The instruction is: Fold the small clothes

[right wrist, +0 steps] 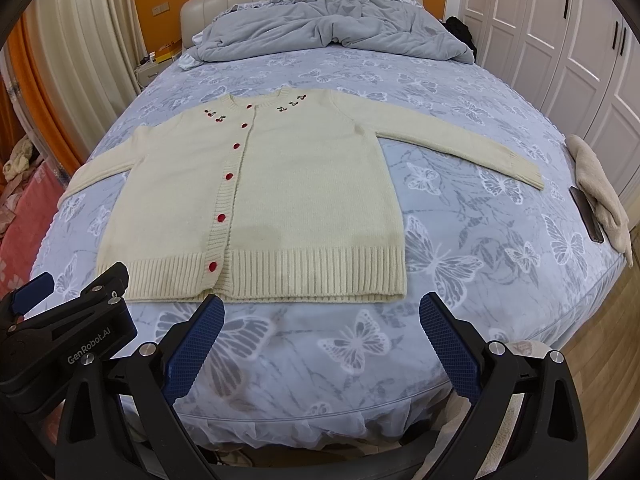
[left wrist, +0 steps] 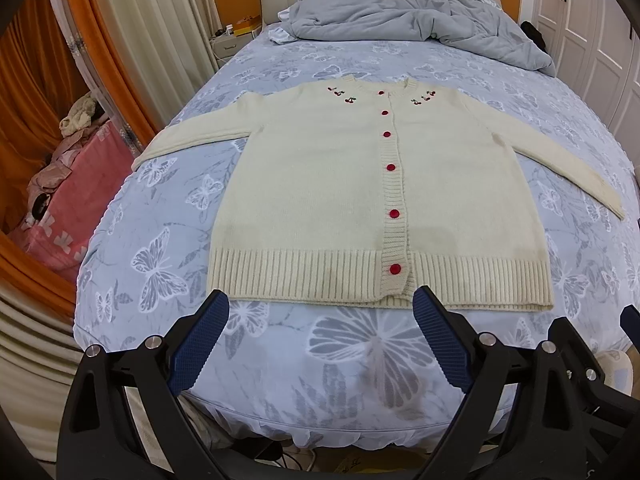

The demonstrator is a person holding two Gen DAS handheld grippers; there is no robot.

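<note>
A cream knitted cardigan [left wrist: 320, 200] with red buttons and cherry embroidery lies flat, face up, on the bed, both sleeves spread outward. It also shows in the right wrist view [right wrist: 300, 208]. My left gripper [left wrist: 320, 304] is open and empty, just in front of the ribbed hem near the button band. My right gripper [right wrist: 320, 312] is open and empty, in front of the hem's right half. The left gripper's body [right wrist: 72, 328] shows at the lower left of the right wrist view.
The bed [left wrist: 360, 368] has a blue butterfly sheet. A crumpled grey duvet [left wrist: 412, 16] lies at the head. A beige cloth [right wrist: 600, 192] and a dark phone [right wrist: 586, 214] lie at the bed's right edge. White wardrobes [right wrist: 560, 40] stand right; pink bedding [left wrist: 68, 208] left.
</note>
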